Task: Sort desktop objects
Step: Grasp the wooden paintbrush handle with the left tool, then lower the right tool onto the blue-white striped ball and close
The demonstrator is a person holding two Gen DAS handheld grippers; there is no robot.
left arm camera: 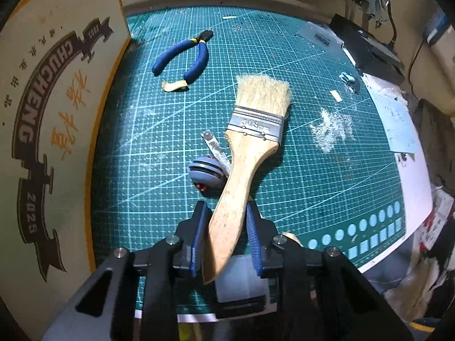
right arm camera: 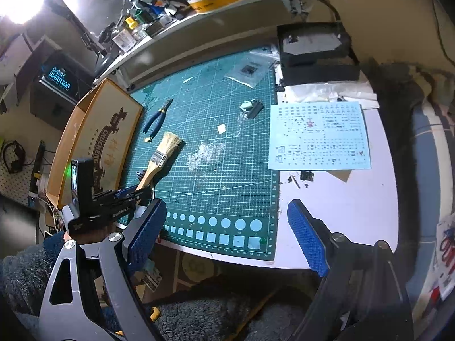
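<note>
Green cutting mat (left arm camera: 312,187) covers my worktop, where my left gripper (left arm camera: 226,237) has its fingers clamped on the paintbrush (left arm camera: 250,147) handle at mid-frame, ready for carrying, while my right gripper (right arm camera: 227,241) idles, fingers apart.

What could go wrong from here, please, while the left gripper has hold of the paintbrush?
1. The left gripper pinches the paintbrush low on its tapered handle, so the heavy head may swing or slip.
2. The handle lies over a grey knob-ended tool, which a careless move could drag along.
</note>
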